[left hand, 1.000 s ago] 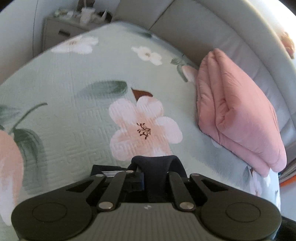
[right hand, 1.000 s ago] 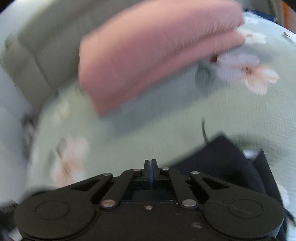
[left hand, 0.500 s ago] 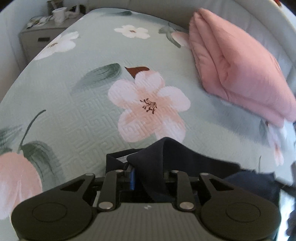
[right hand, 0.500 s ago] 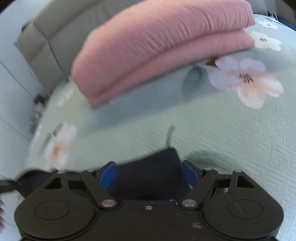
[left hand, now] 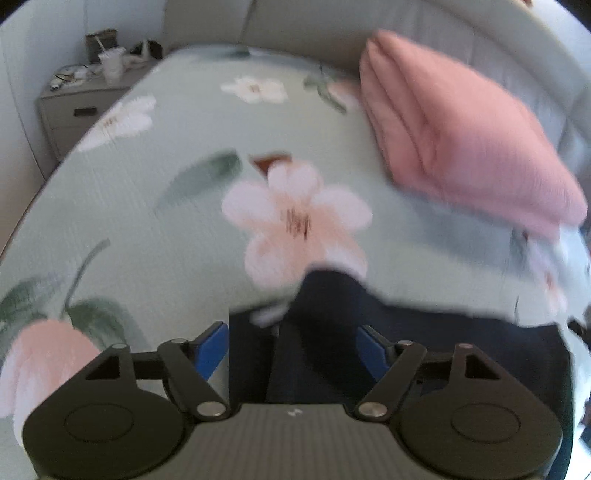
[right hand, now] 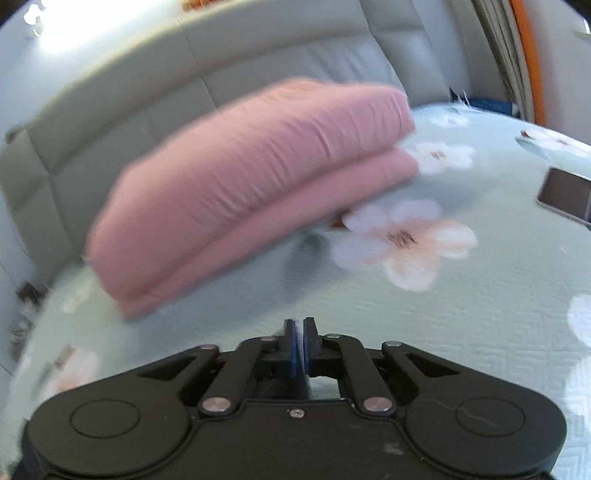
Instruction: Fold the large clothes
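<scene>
Navy cloth fills the lower middle of the left wrist view: the dark garment (left hand: 369,325) lies on the floral bedspread (left hand: 147,206), near the folded pink blanket (left hand: 461,147) that leans on the grey headboard (left hand: 406,22). The left gripper (left hand: 291,345) has just been opening, and its blue pads (left hand: 212,345) now stand wide with a raised ridge of the garment between them, neither pad clearly pressing on it. I judge this a release after laying a fold down. To do it well, the hand should draw straight back and slightly up, so the pads do not drag the fresh edge and undo the fold. Blur hides whether the edge lies flat. A nightstand (left hand: 74,110) stands beyond the bed's far left corner, well out of the way.

In the right wrist view, the right gripper (right hand: 300,345) has just been closing, and its fingers meet almost pad to pad with nothing visible between them; whether a thin hem is pinched lower down I cannot tell, as the body hides that spot. No garment shows here, only bedspread, the pink blanket and a phone (right hand: 565,199) at the right edge. If a further fold is meant, this hand should reopen before reaching for the cloth, and take a corner opposite the left hand's.
</scene>
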`<control>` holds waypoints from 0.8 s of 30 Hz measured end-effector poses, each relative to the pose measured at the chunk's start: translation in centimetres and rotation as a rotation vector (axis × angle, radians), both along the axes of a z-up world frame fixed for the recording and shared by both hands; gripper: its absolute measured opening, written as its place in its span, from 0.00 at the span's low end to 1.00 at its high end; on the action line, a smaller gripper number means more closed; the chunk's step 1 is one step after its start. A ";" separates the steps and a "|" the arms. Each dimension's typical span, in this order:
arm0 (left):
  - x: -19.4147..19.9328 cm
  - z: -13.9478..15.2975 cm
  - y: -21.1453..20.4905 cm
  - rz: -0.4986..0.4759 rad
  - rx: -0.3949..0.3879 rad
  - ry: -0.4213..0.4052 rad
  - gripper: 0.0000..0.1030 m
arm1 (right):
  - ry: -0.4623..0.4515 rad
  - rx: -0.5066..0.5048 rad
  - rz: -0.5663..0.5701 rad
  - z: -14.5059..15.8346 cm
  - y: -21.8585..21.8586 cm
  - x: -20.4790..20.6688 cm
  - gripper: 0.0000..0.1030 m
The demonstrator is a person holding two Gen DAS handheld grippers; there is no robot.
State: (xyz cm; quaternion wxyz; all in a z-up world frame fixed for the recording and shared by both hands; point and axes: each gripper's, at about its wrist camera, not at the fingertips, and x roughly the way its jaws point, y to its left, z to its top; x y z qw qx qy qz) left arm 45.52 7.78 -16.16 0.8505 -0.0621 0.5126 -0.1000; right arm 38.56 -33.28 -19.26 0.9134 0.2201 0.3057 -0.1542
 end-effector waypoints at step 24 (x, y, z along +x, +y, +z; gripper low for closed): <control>-1.3 -6.2 4.3 0.223 0.179 -0.018 0.05 | 0.299 -0.082 0.402 -1.5 8.9 -0.5 0.79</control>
